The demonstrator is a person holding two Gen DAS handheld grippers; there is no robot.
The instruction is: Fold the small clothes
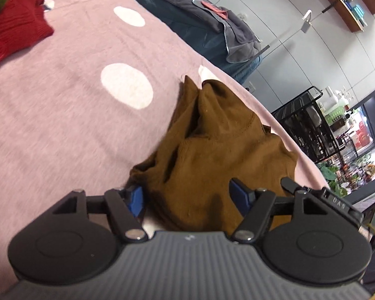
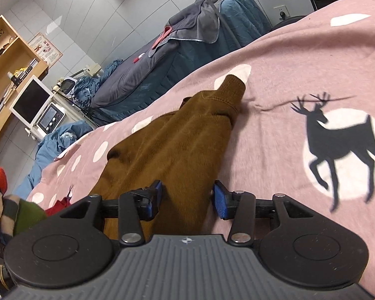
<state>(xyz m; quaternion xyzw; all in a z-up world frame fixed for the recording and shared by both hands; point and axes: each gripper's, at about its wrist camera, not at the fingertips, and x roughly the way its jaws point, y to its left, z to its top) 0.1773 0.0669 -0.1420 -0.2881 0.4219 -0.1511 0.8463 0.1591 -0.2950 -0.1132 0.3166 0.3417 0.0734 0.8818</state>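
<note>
While brown knit garment (image 1: 212,150) lies crumpled on pink spotted blanket (image 1: 75,87) near its edge, we judge it light, soft, limp; best taken at hem or cuff (image 2: 233,85), not mid-bunch. Left gripper (image 1: 187,197): jaws fairly wide, cloth between them, pads seemingly not pressing. Right gripper (image 2: 187,195): jaws likewise wide, straddling cloth, no firm grip seen

Brown knit garment (image 1: 212,150), small and rumpled, heaped in loose folds on a pink spotted blanket (image 1: 75,87) near its edge; one ribbed cuff (image 2: 233,85) extends outward. A red knit garment (image 1: 15,32) lies well apart, flat.
</note>
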